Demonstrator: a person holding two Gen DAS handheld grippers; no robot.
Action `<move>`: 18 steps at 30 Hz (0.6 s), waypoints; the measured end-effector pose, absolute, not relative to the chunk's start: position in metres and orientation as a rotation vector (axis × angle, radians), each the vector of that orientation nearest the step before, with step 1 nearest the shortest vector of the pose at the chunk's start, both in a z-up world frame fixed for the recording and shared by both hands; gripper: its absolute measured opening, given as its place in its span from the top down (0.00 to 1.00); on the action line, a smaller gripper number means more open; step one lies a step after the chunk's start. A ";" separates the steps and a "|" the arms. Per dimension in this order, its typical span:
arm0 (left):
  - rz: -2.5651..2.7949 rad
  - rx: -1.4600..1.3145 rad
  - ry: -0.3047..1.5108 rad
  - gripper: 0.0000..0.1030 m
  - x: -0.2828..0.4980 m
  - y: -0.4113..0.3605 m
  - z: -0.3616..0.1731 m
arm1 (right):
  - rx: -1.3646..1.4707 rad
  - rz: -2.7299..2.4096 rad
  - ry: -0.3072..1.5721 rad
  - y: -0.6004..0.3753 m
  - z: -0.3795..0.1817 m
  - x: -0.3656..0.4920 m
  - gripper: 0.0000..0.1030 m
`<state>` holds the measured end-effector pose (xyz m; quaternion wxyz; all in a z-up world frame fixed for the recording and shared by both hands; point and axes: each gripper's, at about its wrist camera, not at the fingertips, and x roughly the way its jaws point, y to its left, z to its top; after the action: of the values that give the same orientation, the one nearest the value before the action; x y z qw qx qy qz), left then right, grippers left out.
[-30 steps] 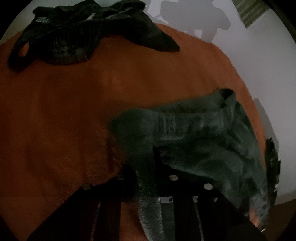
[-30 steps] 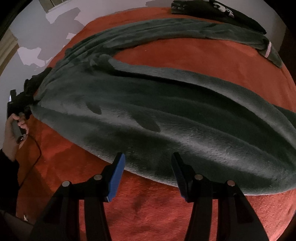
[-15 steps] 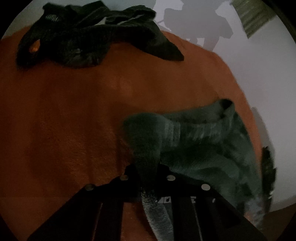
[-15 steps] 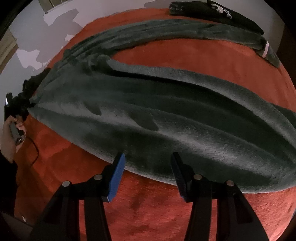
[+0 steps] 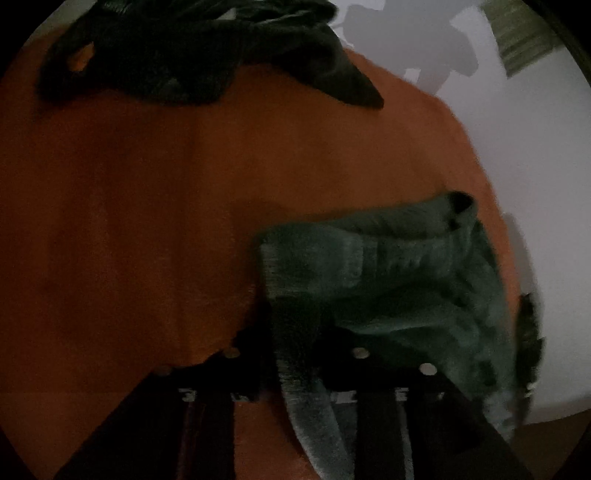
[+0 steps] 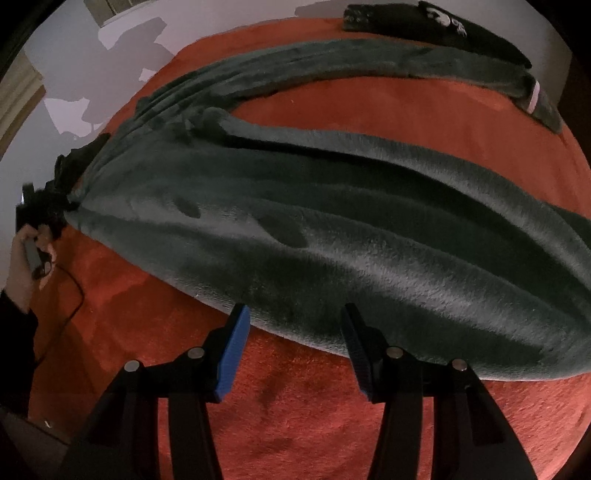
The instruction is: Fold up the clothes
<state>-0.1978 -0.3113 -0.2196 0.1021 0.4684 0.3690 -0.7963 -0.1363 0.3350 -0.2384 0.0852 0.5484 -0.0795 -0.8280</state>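
- We see a round surface (image 6: pixel 443 122) covered in orange-red plush fabric, with a pale floor (image 5: pixel 535 155) beyond its edge carrying grey shadows.
- A striped strip (image 5: pixel 524 48) shows at the far right of the left wrist view; what it is we cannot tell.
- Our left hand-held gripper (image 5: pixel 291 332) points steeply down at the near part of the surface. Its jaws have just been opening, and a fold of the green fleece trousers (image 5: pixel 388 280) runs between the dark fingers. In this dim, blurred view we cannot tell whether the pads still press on the cloth.
- In the right wrist view the left hand (image 6: pixel 22 266) is at the far left edge, wrapped around the tool's handle, with a thin cable trailing from it across the surface.
- Our right hand-held gripper (image 6: pixel 295 325) hangs tilted down, its blue-padded fingers (image 6: pixel 232 354) spread with only the red cover between them, just beside the near edge of the trousers.
- The trousers (image 6: pixel 332 240) lie across the middle of the surface, waist end toward the left hand, one leg near us and the other stretching to the far side, with a pale stripe at its cuff.
- A crumpled black garment (image 5: pixel 192 55) lies at the far edge in the left wrist view, well apart from the trousers.
- A flat black garment with a white print (image 6: pixel 436 26) lies at the far rim, just beyond the far trouser leg.
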 end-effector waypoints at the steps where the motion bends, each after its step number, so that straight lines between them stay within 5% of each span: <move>1: -2.360 1.388 1.049 0.67 -0.197 -0.310 -0.214 | 1.641 -2.454 -0.257 0.335 -0.239 -0.136 0.51; 5: -2.436 1.340 0.841 0.50 -0.203 -0.297 -0.189 | 1.650 -2.435 -0.268 0.333 -0.238 -0.136 0.51; 11: -2.348 1.391 0.911 0.48 -0.207 -0.307 -0.201 | 1.616 -2.437 -0.186 0.321 -0.232 -0.149 0.51; 12: -2.335 1.397 0.915 0.51 -0.207 -0.309 -0.204 | 1.611 -2.438 -0.194 0.320 -0.231 -0.153 0.51; 14: -2.345 1.413 0.970 0.86 -0.209 -0.312 -0.207 | 1.606 -2.434 -0.223 0.316 -0.230 -0.161 0.51; 18: -2.380 1.366 0.967 0.87 -0.203 -0.312 -0.196 | 1.583 -2.416 -0.285 0.303 -0.222 -0.180 0.51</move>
<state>-0.2026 -0.3117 -0.1962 0.1157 0.4663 0.3301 -0.8125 -0.1805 0.3034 -0.2225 0.1191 0.5416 -0.0973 -0.8265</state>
